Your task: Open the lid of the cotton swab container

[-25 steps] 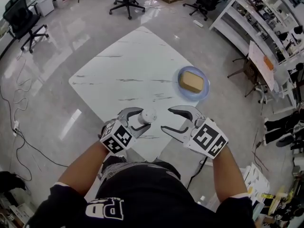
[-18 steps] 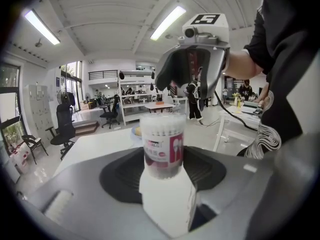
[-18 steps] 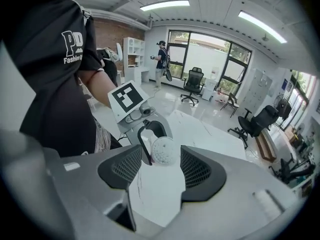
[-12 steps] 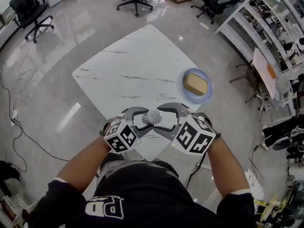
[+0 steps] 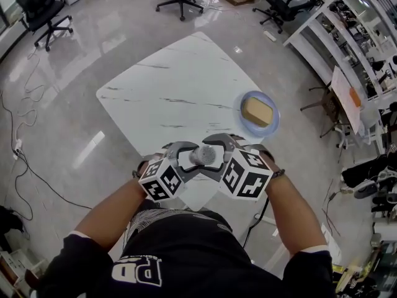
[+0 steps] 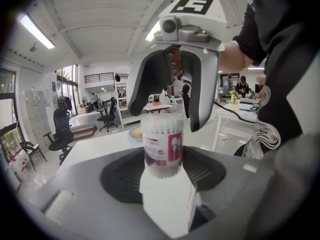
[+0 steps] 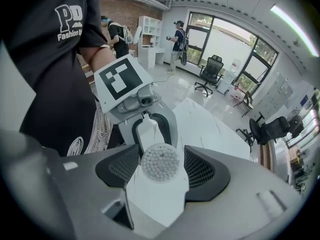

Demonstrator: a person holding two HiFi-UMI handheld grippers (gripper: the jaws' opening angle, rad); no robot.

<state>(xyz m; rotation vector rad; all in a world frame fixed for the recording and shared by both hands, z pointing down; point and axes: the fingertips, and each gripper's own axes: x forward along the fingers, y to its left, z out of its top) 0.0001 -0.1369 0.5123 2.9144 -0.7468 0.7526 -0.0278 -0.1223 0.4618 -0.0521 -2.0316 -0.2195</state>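
A clear cotton swab container (image 5: 203, 156) with a pink label (image 6: 163, 144) stands upright between the jaws of my left gripper (image 5: 192, 158), which is shut on its body over the near corner of the white marble table (image 5: 173, 92). My right gripper (image 5: 211, 153) points steeply down over the container's top. Its jaws have just been opening and now straddle the round lid (image 7: 160, 162), with a thin gap on each side. In the left gripper view, the right gripper's fingers (image 6: 197, 99) hang on either side of the lid.
A blue plate (image 5: 270, 124) holding a tan block sits at the table's right corner. Office chairs (image 5: 37, 8) stand on the glossy floor beyond, white shelving (image 5: 335, 36) stands at the right, and cables trail along the left.
My right gripper has swung left and down from beside the container to over its lid, rolling as it came. The left gripper and the container have barely moved.
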